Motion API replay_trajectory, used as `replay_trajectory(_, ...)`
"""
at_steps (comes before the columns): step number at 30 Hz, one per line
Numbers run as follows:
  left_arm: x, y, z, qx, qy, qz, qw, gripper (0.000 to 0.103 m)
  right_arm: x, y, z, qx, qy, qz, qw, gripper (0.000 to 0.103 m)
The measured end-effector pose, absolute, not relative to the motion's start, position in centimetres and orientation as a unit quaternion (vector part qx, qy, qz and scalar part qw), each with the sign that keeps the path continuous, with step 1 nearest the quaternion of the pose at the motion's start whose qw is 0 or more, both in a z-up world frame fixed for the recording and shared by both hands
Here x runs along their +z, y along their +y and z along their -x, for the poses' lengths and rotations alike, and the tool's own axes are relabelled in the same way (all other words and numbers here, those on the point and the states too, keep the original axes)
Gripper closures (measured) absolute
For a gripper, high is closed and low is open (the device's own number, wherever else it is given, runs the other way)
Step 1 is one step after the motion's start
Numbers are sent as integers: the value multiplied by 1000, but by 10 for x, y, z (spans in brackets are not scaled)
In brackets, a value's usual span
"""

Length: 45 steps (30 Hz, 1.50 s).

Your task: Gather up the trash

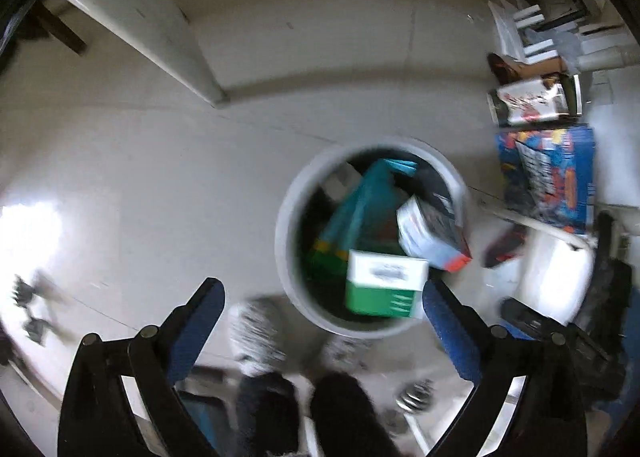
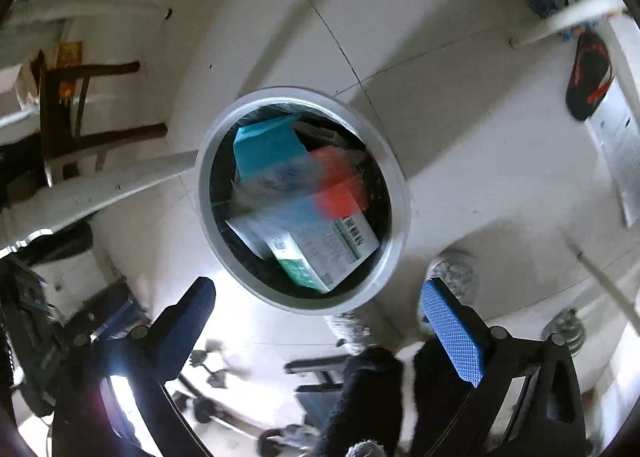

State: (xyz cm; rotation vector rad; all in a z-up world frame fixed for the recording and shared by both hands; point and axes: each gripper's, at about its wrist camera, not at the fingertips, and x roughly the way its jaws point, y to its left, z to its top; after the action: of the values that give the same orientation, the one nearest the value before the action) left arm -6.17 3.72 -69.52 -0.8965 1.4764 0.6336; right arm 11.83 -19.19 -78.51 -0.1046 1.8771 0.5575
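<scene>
in the left wrist view the left gripper [image 1: 322, 299] looks straight down at a pale tiled floor [image 1: 160, 185], its two blue-padded fingers [image 1: 200, 321] spread wide with nothing between them. below and slightly right of centre stands a round grey trash bin [image 1: 286, 217], dark inside and full of cartons: a green and white box [image 1: 382, 289] at the near rim close to the right finger pad, a white and grey box with an orange end [image 1: 434, 235] tilted over the right rim, and a teal carton [image 1: 360, 205] leaning across the middle. the person's patterned slippers [image 1: 260, 331] and dark trouser legs show between the fingers, just beside the bin. at the right edge of the floor lies a bright blue printed box [image 1: 548, 177] with more packaging piled behind it. in the right wrist view the right gripper [image 2: 318, 293] also hangs over the same trash bin [image 2: 400, 193], jaws wide apart and holding nothing. inside, the teal carton [image 2: 266, 151] sits toward the far side, a blurred orange-red box [image 2: 340, 189] lies right of centre, and the green and white box [image 2: 320, 253], barcode up, rests against the near wall. a dark wooden chair frame [image 2: 84, 105] stands well apart to the left, and a black and red slipper [image 2: 588, 77] lies at the far right.
</scene>
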Motion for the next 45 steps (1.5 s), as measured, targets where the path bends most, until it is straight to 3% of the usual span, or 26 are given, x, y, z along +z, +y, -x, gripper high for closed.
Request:
replay_trajectory(6,-650,23,69,290,654,313,624,2,-722,-177,-91,232,717,189,629,0)
replay_trajectory(11,-603,7,77,286,657,289,635,2,-667,-180,-75,220,691,223,652,0)
replay_trajectory(20,-479,-28,84,257,644,300,655,2,-519,-195,-49,236,675,208,667,0)
replay_trajectory(32,-279,-61,100,205,600,320,704,2,-268,-236,-27,303,651,168,675,0)
replay_trajectory(38,-196,-69,108,187,558,324,740,2,-184,-256,-20,336,634,143,681,0)
replay_trajectory(45,-138,-67,122,172,521,338,764,2,-125,-266,-17,376,632,119,667,0)
